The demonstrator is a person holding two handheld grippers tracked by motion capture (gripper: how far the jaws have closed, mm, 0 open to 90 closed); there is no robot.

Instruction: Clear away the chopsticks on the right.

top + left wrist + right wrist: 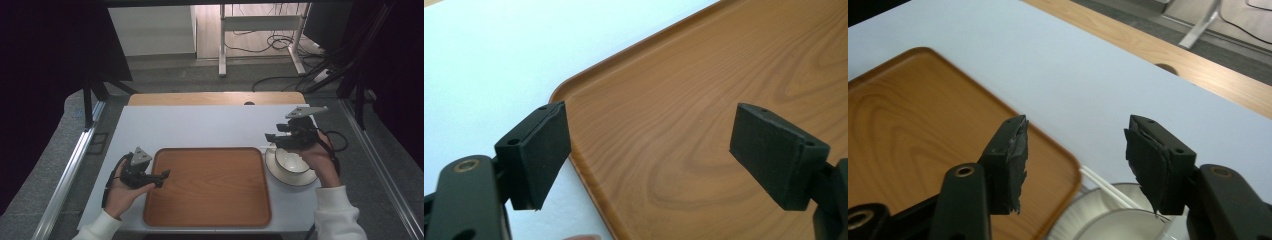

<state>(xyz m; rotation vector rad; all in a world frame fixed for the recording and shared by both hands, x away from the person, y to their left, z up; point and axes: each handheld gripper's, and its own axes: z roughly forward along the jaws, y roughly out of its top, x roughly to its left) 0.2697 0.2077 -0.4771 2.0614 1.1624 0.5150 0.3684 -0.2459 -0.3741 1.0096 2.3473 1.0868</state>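
Apparently the work here is loading the wooden tray point(207, 187), and as far as the pictures show it has barely begun: the tray's whole floor is bare wood. The tray lies at the middle of the white worktop point(200, 125), toward the person's edge. Just off its corner, at about two o'clock from the tray's middle, stands a white bowl point(291, 161) on a white plate point(300, 177) with a dark rim line; the plate lies just beside the tray's rim, and whether they touch I cannot tell.

The right hand-held gripper point(272, 137) hangs above the bowl's far edge, its jaws pointing toward nine o'clock. In the right gripper view its jaws stand partly apart with only air between the pads point(1010, 165); the bowl point(1125, 225) sits below them, and a thin white stick point(1105, 187) slants past the bowl toward the tray's corner. So nothing is gripped yet.

The left hand-held gripper point(164, 176) waits at the tray's nine o'clock edge, jaws wide and empty, one pad point(541, 150) over the worktop and the other over the tray.

Left to do, by my reading: grasp the bowl, carry it across the rim, set it down on the tray, and probably the plate as well.
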